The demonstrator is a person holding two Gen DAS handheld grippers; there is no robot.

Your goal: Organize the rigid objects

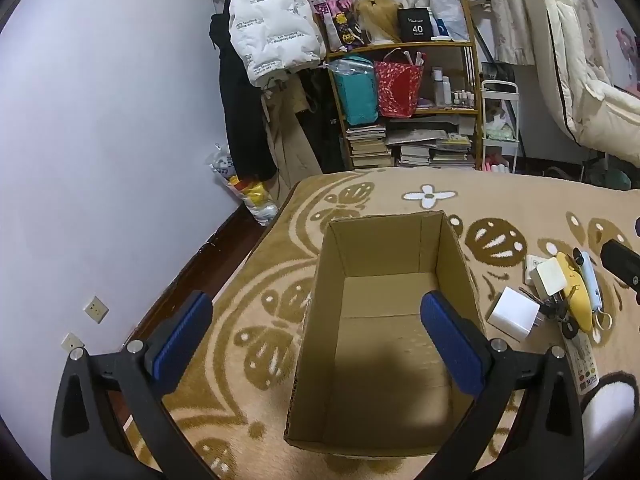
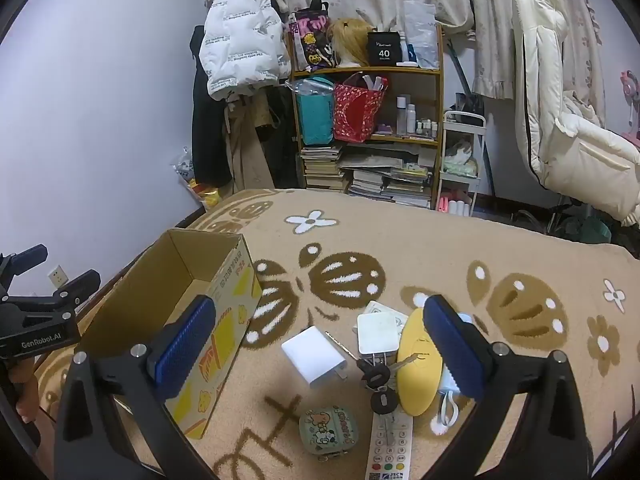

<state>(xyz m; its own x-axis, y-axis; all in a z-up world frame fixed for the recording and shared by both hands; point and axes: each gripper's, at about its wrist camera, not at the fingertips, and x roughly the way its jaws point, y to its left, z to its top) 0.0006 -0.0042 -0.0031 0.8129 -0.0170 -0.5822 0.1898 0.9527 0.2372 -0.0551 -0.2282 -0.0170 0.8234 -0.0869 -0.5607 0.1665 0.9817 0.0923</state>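
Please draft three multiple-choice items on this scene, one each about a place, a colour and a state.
1. Where does the pile of small objects lie relative to the open brown cardboard box, in the right wrist view?
A. inside it
B. to its right, on the patterned beige carpet
C. on the wooden shelf

2. What colour is the oval case beside the keys?
A. yellow
B. red
C. black

3. How does the right gripper stand?
A. shut on the white charger cube
B. open, holding nothing
C. shut on the remote

Answers: 1 B, the pile rests on carpet outside the box; 2 A, its shell is plainly yellow; 3 B, its blue pads stand wide apart.
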